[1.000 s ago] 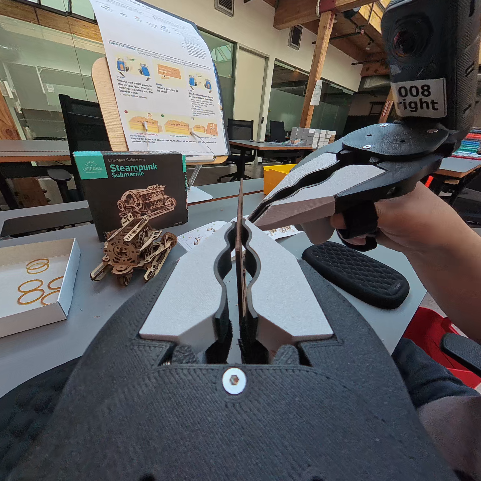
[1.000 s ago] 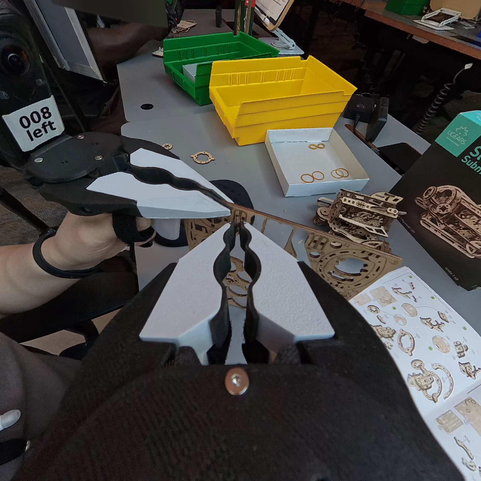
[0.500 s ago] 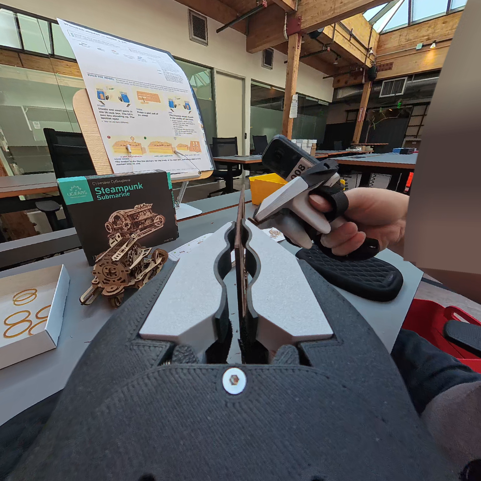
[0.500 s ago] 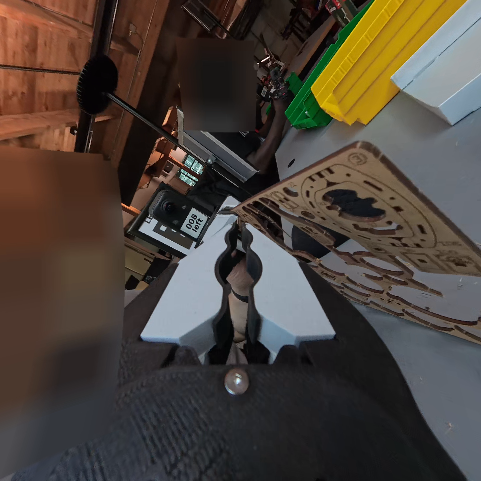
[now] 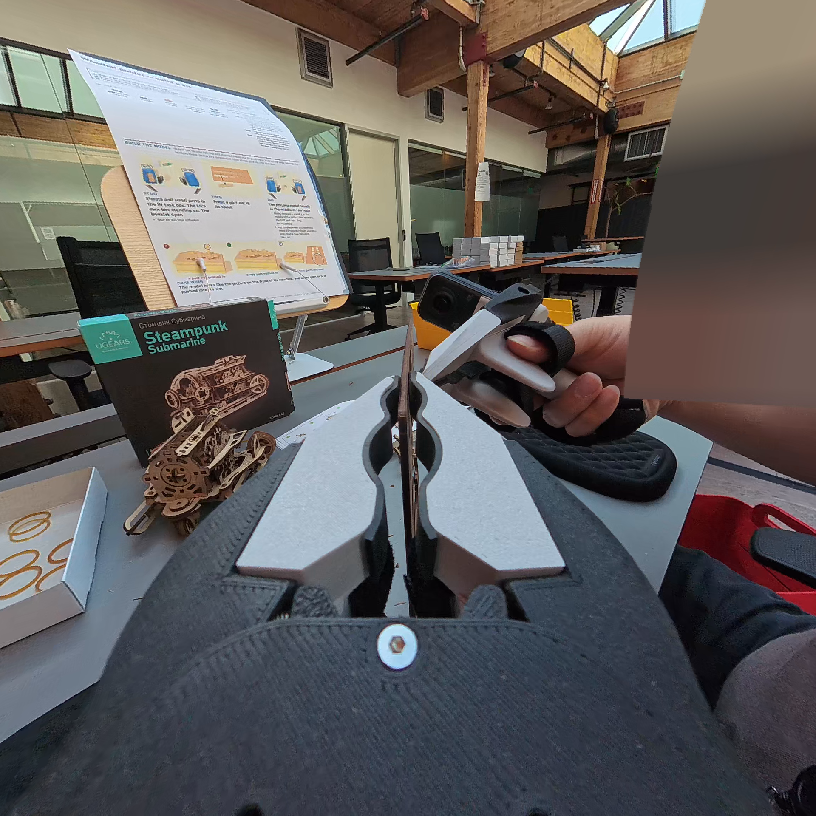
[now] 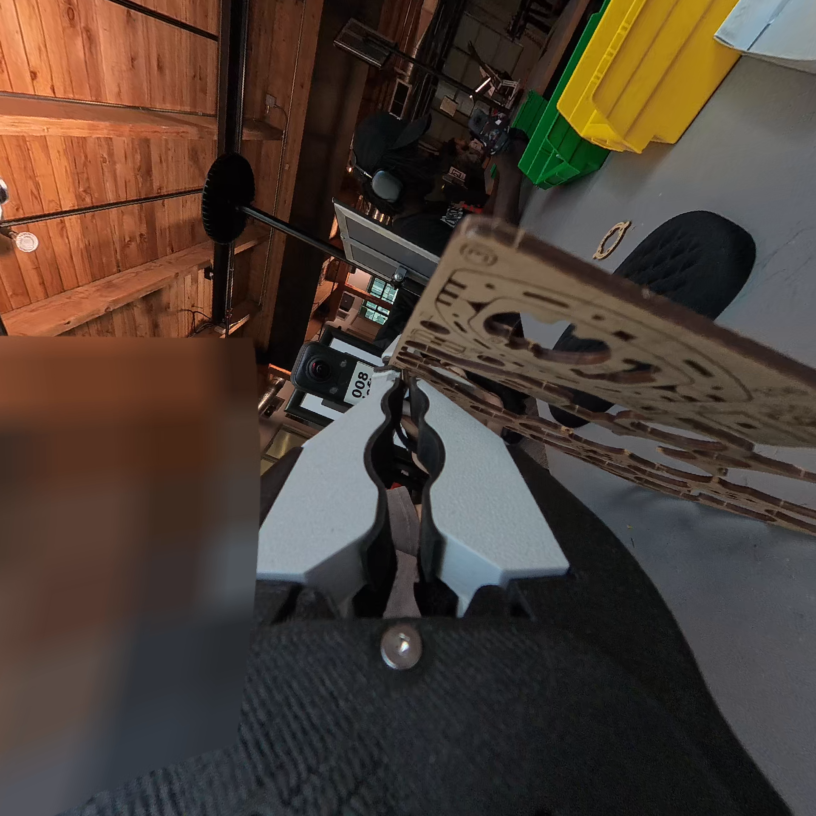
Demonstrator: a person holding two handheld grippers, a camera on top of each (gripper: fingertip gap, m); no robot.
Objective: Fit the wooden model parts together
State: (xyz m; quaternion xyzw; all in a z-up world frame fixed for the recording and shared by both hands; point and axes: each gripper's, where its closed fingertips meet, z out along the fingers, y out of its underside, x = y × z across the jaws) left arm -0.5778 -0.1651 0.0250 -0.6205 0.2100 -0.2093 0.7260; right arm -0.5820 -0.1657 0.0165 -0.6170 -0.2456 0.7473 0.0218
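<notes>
I am holding the wooden parts sheet [image 5: 407,424] edge-on with my left gripper [image 5: 404,384], its two fingers pinching the thin plywood so that it is standing upright above the grey table [image 5: 110,569]. My right gripper [image 6: 404,388] is reaching in from the side with its fingers pressed nearly together and nothing visible between them; in its own view the tips are sitting right at the near corner of the wooden parts sheet [image 6: 618,353], and I cannot tell whether they are touching it. I am judging that I am about to press a piece out of the sheet. The risk is that the plywood is thin and gripped only along one edge, so a push from the side could flex it, slide it out of the pinch or snap a fragile cut part; the right view is also blurred, so my aim is uncertain. The half-built wooden model [image 5: 198,472] is standing well clear beside the dark kit box [image 5: 190,371], near a white tray [image 5: 48,600] of rubber bands. The box, the instruction sheet on the stand [image 5: 212,194] and a tag on the left gripper are bearing print, which I am leaving unquoted.
</notes>
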